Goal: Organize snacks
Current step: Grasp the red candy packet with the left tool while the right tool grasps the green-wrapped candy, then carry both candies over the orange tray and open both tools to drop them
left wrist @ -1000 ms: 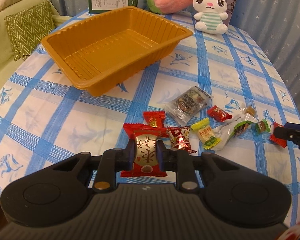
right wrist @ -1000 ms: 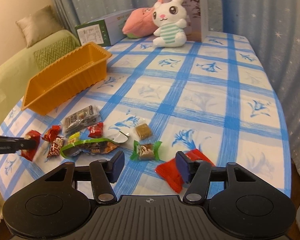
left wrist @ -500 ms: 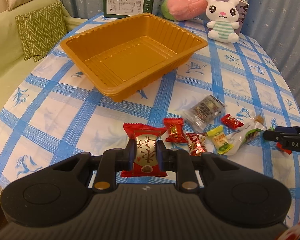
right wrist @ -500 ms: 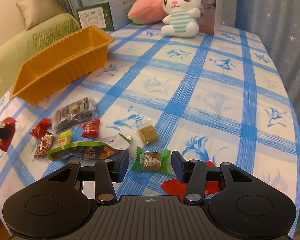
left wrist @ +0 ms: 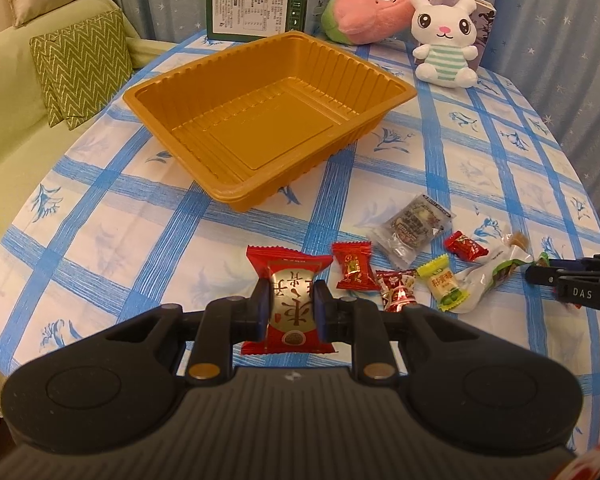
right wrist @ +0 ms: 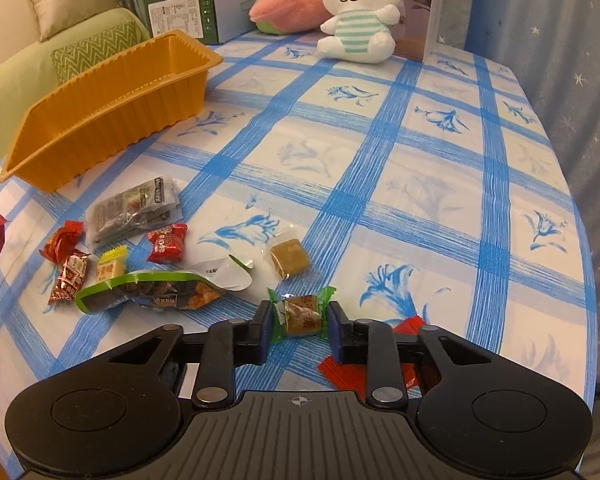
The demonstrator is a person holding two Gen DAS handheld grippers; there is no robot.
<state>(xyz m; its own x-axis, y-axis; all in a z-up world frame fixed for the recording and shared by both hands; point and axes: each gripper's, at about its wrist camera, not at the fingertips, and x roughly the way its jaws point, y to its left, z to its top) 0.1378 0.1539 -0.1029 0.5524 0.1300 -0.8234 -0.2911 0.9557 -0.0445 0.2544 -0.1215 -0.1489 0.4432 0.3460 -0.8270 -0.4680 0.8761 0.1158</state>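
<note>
Checked table [right wrist: 440, 184], orange tray [left wrist: 396, 98], loose snacks [right wrist: 136, 208]

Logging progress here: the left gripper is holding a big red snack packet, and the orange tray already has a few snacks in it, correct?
Not quite. The left wrist view shows the orange tray empty. The left gripper does hold the big red snack packet.

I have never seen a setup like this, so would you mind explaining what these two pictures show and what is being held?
There is no robot here: a person holds a two-finger gripper in each hand, and each has a fisheye camera looking along its fingers. One picture comes from the left gripper, shut on a red snack packet. The other comes from the right gripper, open around a green-wrapped candy on the table. On the blue-checked tablecloth sit an empty orange tray, loose snacks, and a plush rabbit.
</note>
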